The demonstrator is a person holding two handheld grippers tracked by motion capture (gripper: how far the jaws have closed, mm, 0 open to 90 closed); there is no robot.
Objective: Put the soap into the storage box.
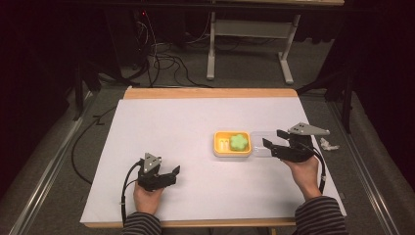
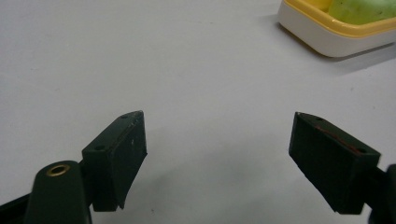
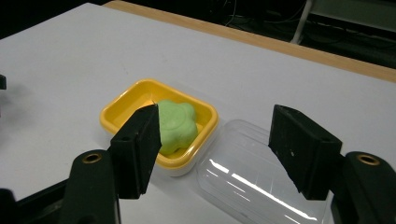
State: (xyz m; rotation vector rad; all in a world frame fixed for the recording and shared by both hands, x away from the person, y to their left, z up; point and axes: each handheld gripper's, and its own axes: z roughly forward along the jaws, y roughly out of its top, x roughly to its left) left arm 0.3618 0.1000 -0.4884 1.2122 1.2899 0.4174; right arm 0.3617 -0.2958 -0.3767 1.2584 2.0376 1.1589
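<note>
Yellow soap box (image 1: 232, 144) holds green flower-shaped soap (image 1: 239, 142); clear lid (image 1: 262, 143) touching at its 3 o'clock. Right gripper (image 1: 274, 139) released above lid, grasping nothing; left gripper (image 1: 172, 175) released at 7 o'clock.

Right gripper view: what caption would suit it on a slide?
Open hand-held gripper poised above a clear lid lying beside a yellow box holding a green flower-shaped piece.

I counted one yellow rectangular plastic box (image 1: 232, 144), one green flower-shaped soft piece (image 1: 239, 142) in it, one clear plastic lid (image 1: 262, 145) beside it, one small crumpled white scrap (image 1: 328, 144), and my two black two-jaw grippers, left (image 1: 174, 172) and right (image 1: 274, 138).
</note>
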